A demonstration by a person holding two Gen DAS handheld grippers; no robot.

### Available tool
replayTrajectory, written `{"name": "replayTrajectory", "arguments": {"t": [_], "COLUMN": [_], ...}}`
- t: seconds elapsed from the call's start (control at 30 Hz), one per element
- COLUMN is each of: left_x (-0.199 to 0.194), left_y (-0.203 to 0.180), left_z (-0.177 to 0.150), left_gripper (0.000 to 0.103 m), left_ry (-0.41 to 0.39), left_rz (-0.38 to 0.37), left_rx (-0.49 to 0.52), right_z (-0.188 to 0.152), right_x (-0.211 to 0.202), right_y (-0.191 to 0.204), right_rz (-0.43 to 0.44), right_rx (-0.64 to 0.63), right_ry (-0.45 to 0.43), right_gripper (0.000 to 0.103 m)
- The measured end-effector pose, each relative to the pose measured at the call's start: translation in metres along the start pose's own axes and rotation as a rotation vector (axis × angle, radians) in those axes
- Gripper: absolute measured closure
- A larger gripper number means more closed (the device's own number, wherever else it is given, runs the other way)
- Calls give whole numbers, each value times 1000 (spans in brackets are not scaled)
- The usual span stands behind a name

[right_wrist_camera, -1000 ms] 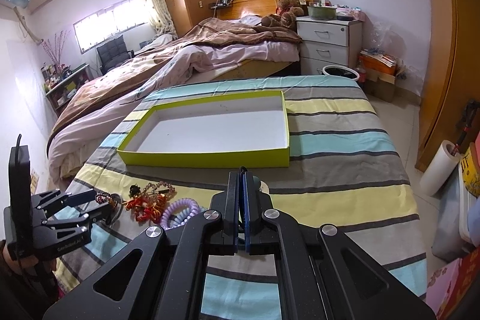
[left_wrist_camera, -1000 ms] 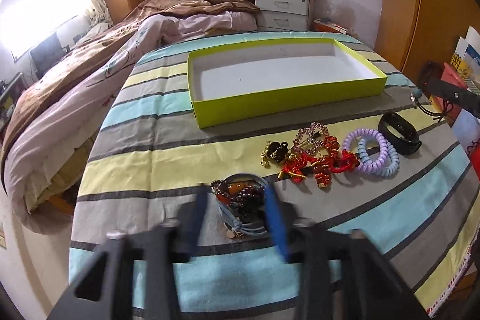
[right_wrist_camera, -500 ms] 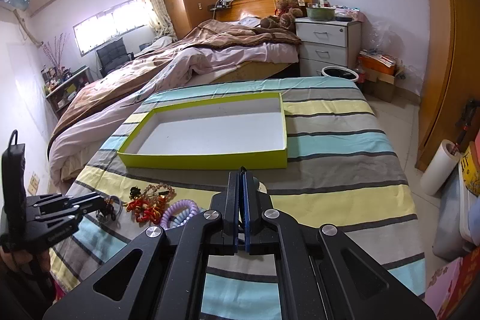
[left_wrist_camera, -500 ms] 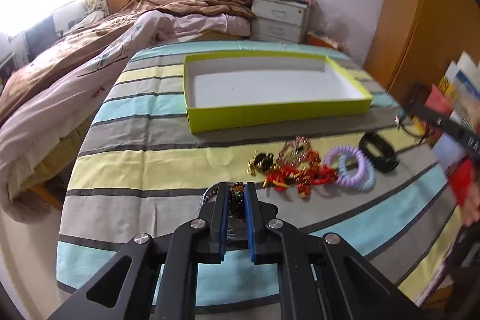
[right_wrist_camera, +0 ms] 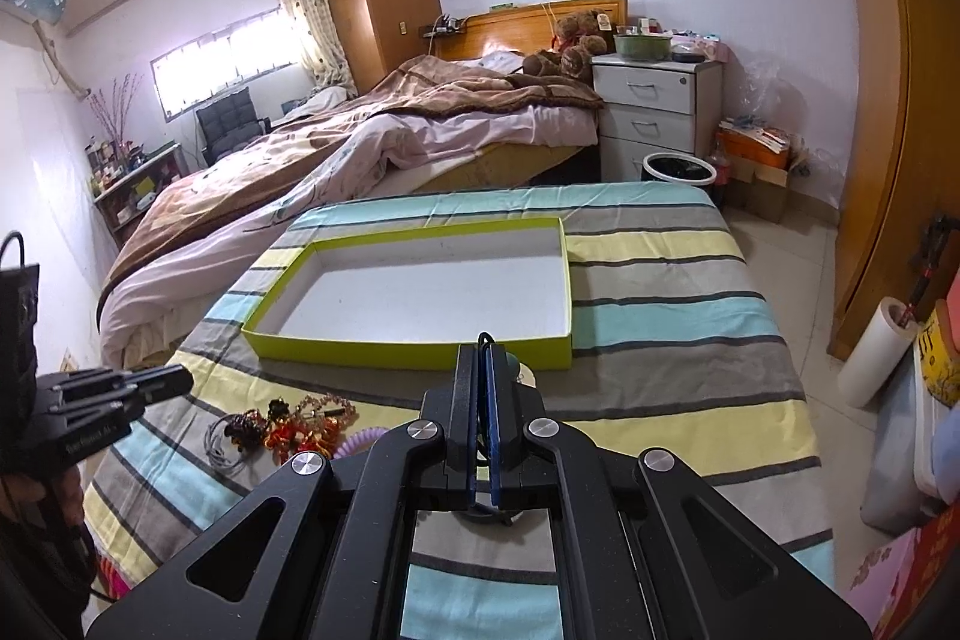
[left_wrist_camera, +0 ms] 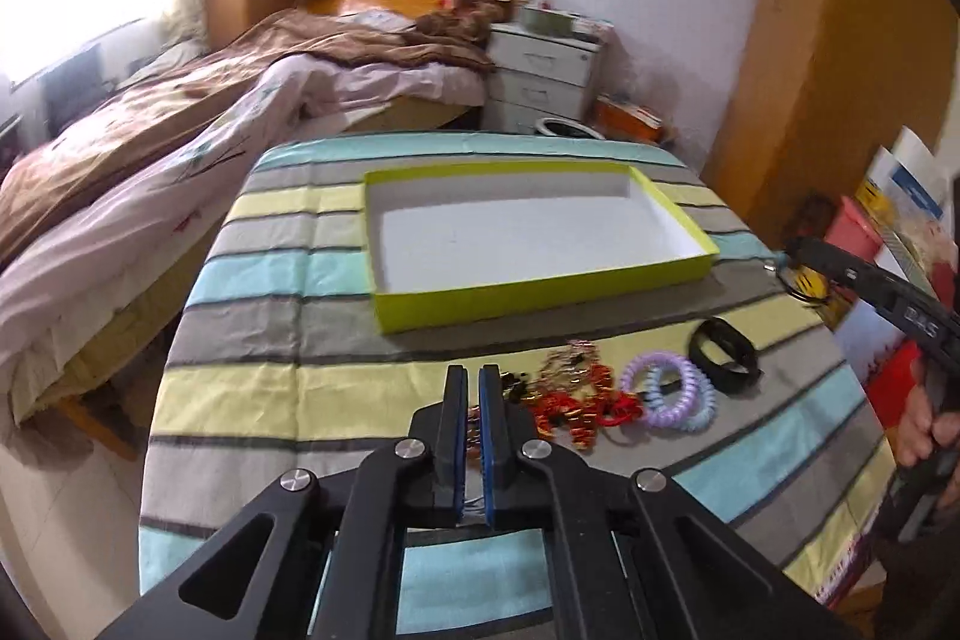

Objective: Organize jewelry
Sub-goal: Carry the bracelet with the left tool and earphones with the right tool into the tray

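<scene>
Striped bench (left_wrist_camera: 252,352) takes up most of both views, with the lime-green tray (left_wrist_camera: 540,295) sitting toward its far side, nothing in it. The jewelry pile is strung along the near edge: purple spiral hair ties (left_wrist_camera: 669,394), black band (left_wrist_camera: 723,355), red-and-gold tangle (left_wrist_camera: 576,400). A second ago the left hand-held gripper (left_wrist_camera: 471,409) was spread wide around the beaded bracelets (left_wrist_camera: 473,427) — now its jaws are pinched on them, with beads showing in the slit, and the view has lifted up and back. Right hand-held gripper (right_wrist_camera: 482,376) hasn't budged — jaws pressed together on something thin and dark I can't make out.
</scene>
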State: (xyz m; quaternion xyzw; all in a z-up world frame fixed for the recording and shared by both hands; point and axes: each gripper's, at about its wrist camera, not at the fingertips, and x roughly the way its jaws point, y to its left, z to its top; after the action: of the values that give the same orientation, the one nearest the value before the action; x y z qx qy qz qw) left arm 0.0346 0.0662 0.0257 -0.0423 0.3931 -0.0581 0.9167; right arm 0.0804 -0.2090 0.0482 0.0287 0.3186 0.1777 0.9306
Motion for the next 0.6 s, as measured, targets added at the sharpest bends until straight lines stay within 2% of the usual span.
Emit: {"name": "replayTrajectory", "arguments": {"t": [0.1, 0.17, 0.23, 0.43, 0.5, 0.53, 0.6], "left_x": [9, 14, 18, 39, 46, 49, 50], "left_y": [3, 0, -7, -18, -21, -22, -23], "left_z": [-8, -12, -15, -19, -22, -23, -24], "left_gripper": [90, 66, 58, 59, 68, 76, 79], "left_ry": [35, 53, 71, 116, 141, 147, 152], "left_rz": [-9, -14, -27, 18, 22, 39, 54], "left_rx": [-21, -6, 23, 56, 64, 72, 81], "right_z": [-1, -2, -4, -7, -6, -7, -6], "right_x": [1, 2, 3, 3, 4, 4, 3], "right_y": [0, 0, 1, 1, 1, 1, 0], "right_rz": [1, 2, 3, 4, 2, 2, 0], "right_rx": [4, 4, 2, 5, 4, 6, 10], "right_ry": [6, 13, 19, 21, 22, 22, 21], "right_gripper": [101, 101, 101, 101, 101, 101, 101]}}
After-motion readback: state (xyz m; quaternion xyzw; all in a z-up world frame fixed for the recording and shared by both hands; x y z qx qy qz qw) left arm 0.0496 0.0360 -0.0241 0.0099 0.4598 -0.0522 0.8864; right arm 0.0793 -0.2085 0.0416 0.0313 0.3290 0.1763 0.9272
